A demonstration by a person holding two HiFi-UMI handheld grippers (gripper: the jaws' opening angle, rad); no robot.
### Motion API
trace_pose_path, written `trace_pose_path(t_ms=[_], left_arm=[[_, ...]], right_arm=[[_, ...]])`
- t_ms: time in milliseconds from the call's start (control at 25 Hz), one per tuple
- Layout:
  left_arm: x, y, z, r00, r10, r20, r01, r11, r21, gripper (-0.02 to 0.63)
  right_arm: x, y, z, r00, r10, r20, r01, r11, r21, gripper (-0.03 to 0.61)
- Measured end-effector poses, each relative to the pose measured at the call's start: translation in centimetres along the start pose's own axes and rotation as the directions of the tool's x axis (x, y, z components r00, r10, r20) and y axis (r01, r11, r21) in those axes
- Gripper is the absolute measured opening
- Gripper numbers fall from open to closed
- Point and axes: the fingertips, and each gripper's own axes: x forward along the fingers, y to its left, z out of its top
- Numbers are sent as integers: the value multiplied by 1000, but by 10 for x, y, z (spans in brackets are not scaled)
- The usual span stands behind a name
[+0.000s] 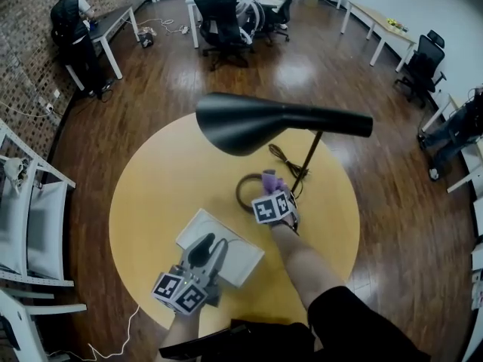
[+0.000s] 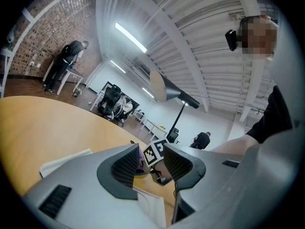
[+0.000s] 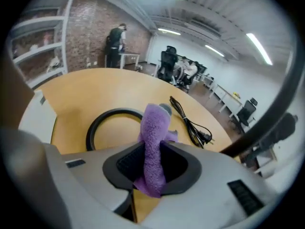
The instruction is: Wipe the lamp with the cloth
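The black lamp has a wide shade point(image 1: 245, 121), a thin slanted stem point(image 1: 309, 157) and a ring base point(image 1: 243, 192) on the round yellow table point(image 1: 151, 194). My right gripper point(image 1: 275, 190) hangs over the ring base, under the shade, shut on a purple cloth point(image 1: 273, 180). In the right gripper view the cloth point(image 3: 153, 137) stands up between the pads, with the ring base point(image 3: 101, 123) just beyond it. My left gripper point(image 1: 207, 249) rests low over a white sheet point(image 1: 235, 261). Its jaws point(image 2: 151, 163) stand apart with nothing between them.
The lamp's black cable point(image 3: 189, 122) lies coiled on the table behind the base. White chairs point(image 1: 34, 225) stand left of the table. Office chairs point(image 1: 223, 17), desks and people point(image 1: 72, 21) are farther back on the wooden floor.
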Motion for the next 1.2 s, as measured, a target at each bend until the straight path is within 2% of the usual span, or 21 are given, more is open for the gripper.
trace_pose_path(t_ms=[80, 160, 360, 520, 640, 800, 840, 920, 1000, 1120, 1200], left_arm=[[-2, 1, -1, 1000, 4, -13, -3, 1000, 14, 157], [-4, 4, -1, 1000, 9, -22, -8, 1000, 25, 157], [-10, 7, -2, 999, 26, -22, -25, 1000, 16, 156], [-14, 11, -3, 999, 33, -31, -32, 999, 21, 156], [-19, 11, 0, 999, 43, -23, -42, 999, 24, 157], [-26, 10, 2, 998, 52, -22, -51, 998, 33, 156], [-28, 11, 1, 998, 54, -21, -54, 998, 33, 156], [-29, 9, -3, 998, 60, -21, -59, 998, 31, 156], [-27, 6, -7, 998, 59, -25, -58, 998, 36, 156], [-24, 5, -8, 998, 50, -33, -49, 998, 47, 157], [-26, 6, -7, 999, 44, -28, -43, 998, 41, 156]], right_arm=[[1, -3, -2, 1000, -18, 2, 17, 998, 68, 94], [6, -1, 1, 1000, -2, -2, 2, 997, 81, 94], [27, 9, 17, 995, 103, 4, -103, 991, 90, 95], [27, 12, 25, 995, 93, -19, -93, 996, 9, 95], [40, 46, 29, 982, 186, -14, -187, 976, -112, 95], [40, 63, 33, 968, 251, -8, -249, 956, -154, 94], [39, 70, 32, 960, 280, -12, -278, 942, -188, 94], [33, 85, 28, 941, 337, -18, -325, 893, -311, 95], [19, 85, 29, 945, 328, -7, -296, 842, -450, 94], [3, 91, 26, 950, 311, 15, -244, 774, -584, 92], [-5, 100, 23, 949, 314, 21, -218, 703, -676, 91]])
